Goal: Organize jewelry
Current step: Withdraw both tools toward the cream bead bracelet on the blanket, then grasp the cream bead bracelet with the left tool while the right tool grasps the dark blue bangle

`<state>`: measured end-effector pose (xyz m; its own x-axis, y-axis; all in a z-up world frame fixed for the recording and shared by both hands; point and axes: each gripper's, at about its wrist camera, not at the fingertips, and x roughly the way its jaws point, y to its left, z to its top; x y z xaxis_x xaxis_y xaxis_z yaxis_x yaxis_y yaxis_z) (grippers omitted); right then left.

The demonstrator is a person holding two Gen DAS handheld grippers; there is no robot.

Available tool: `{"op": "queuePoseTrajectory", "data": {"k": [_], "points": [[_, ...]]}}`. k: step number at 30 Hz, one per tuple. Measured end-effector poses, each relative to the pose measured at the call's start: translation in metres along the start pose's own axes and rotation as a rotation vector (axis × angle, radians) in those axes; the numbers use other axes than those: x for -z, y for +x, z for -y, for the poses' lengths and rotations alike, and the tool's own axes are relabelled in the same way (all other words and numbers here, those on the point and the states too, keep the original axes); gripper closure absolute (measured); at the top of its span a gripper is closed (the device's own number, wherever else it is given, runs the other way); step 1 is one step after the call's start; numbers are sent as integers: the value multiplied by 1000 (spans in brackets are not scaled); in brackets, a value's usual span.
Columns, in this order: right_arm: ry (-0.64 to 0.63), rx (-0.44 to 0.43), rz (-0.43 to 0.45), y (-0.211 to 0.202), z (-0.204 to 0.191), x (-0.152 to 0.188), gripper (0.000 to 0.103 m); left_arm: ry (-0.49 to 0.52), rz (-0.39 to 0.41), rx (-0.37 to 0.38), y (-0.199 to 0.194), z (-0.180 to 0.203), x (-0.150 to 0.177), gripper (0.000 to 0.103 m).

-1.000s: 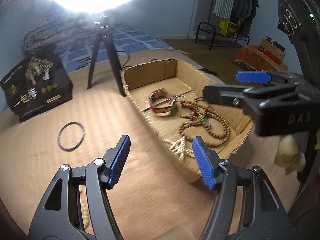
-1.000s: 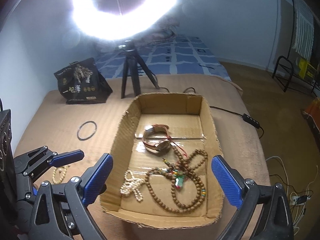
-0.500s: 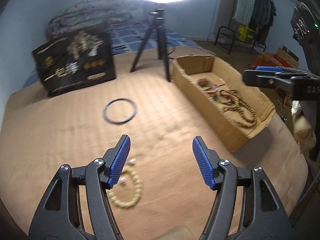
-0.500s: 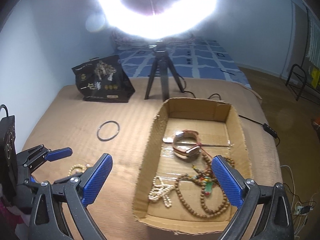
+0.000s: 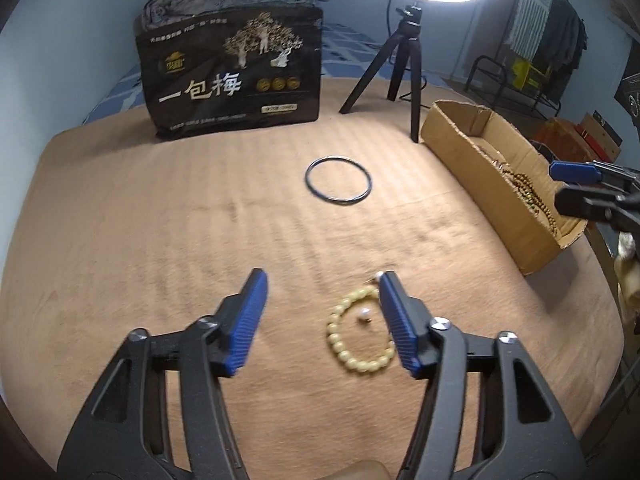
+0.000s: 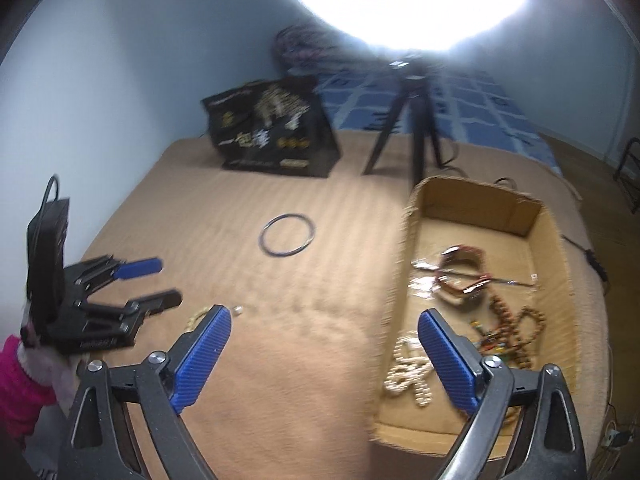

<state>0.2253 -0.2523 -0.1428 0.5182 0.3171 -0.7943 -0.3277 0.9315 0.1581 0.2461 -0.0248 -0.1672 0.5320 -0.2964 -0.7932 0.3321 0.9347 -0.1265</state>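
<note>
- The left gripper (image 5: pixel 322 316) is hovering low over the tan blanket-covered bed (image 5: pixel 160 240), its blue-padded jaws spread but closing, with nothing pinched between them.
- The pale yellow round-bead bracelet (image 5: pixel 357 330) is lying flat on the bed, near the camera and mostly inside the gap, right of centre; the gripper's right pad is covering its right edge, and whether the two touch cannot be told.
- A small white pearl-like bead (image 5: pixel 364 315) is sitting inside the bracelet's loop, and another speck is showing just beyond it.
- The right gripper (image 6: pixel 324 354) is hanging with its jaws spread wide and empty, over the bed beside the near left wall of the open brown cardboard box (image 6: pixel 404 264).
- That box is already holding a cream bead strand, brown wooden beads and a leather-strapped watch; a thin black ring bangle (image 5: pixel 338 179) is waiting on the bed farther away.
- The step in hand appears to be picking up the yellow bracelet.
- To do it well, the left gripper should probably shift slightly right so one side of the loop sits midway between the pads.
- It should then be lowered until the pad tips are brushing the blanket before closing.
- Closing slowly is advisable, since round beads may roll or squirt out sideways.
- The loose pearl is better left outside the pinch.
</note>
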Motion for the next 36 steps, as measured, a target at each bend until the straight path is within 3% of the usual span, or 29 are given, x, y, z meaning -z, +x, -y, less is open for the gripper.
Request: {"op": "queuePoseTrajectory", "data": {"k": [2, 4, 16, 36], "points": [[-18, -11, -16, 5, -9, 2, 13, -7, -12, 16, 2, -4, 3, 52], [-32, -19, -32, 10, -17, 3, 16, -9, -29, 28, 4, -6, 5, 63], [-48, -51, -98, 45, -35, -16, 37, 9, -110, 86, 24, -3, 24, 78], [-109, -41, -163, 127, -60, -58, 57, 53, -148, 62, 42, 0, 31, 78]]}}
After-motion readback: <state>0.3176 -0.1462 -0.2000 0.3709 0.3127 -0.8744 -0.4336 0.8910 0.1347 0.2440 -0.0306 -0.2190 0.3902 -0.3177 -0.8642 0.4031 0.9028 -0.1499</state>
